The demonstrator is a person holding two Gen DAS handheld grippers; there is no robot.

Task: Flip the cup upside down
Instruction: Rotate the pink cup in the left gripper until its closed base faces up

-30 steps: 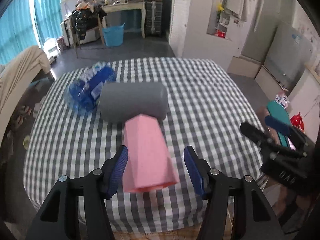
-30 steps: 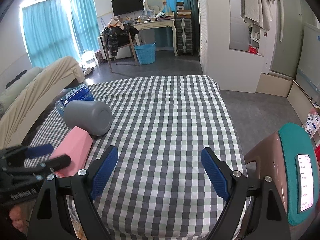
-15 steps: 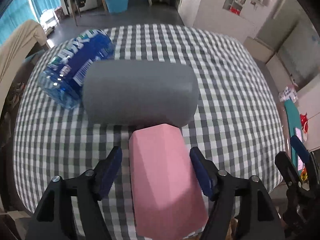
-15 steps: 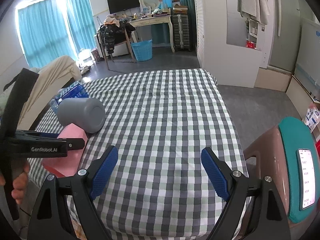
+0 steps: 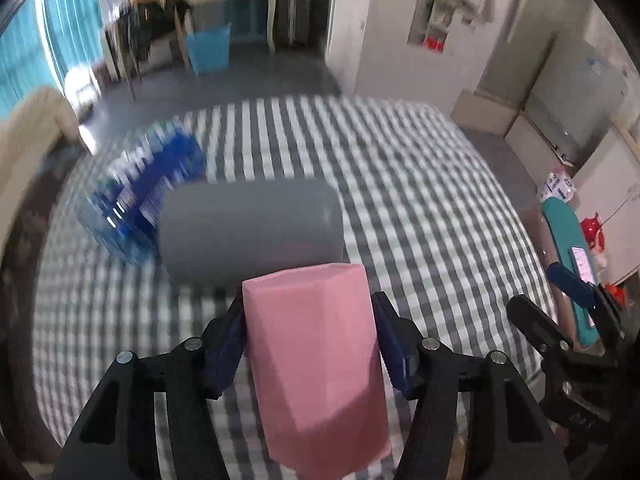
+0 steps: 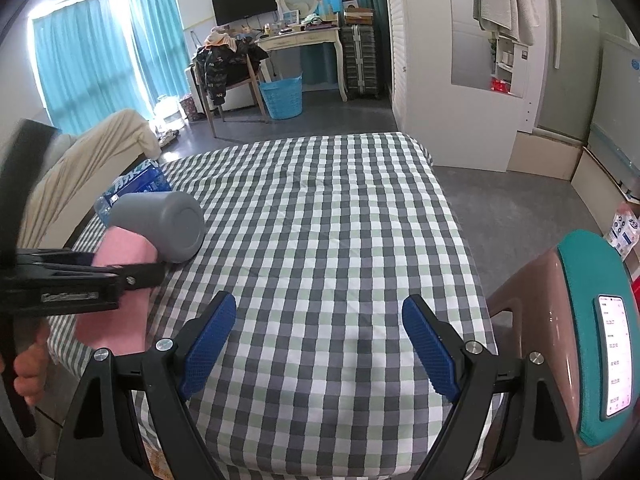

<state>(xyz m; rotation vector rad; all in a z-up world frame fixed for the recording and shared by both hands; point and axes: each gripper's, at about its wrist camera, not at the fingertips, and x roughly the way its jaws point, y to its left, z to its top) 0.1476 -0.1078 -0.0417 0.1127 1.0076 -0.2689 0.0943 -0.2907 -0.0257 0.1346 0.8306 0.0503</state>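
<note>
Pink faceted plastic cup (image 5: 316,368) lay on its side at the near edge of the checked tablecloth (image 5: 420,200), base end touching the grey cylindrical tumbler (image 5: 248,228) behind it. Your left gripper (image 5: 310,344) had its blue pads (image 5: 386,344) pressed against both cup flanks, apparently clamped. Your right gripper (image 6: 320,344) was spread wide over bare cloth, holding nothing. Beyond the tumbler lay a blue-labelled water bottle (image 5: 148,192). Risks: smooth tapered walls could slip during rotation; lifting might nudge the tumbler and set it rolling; the table edge sat close.
</note>
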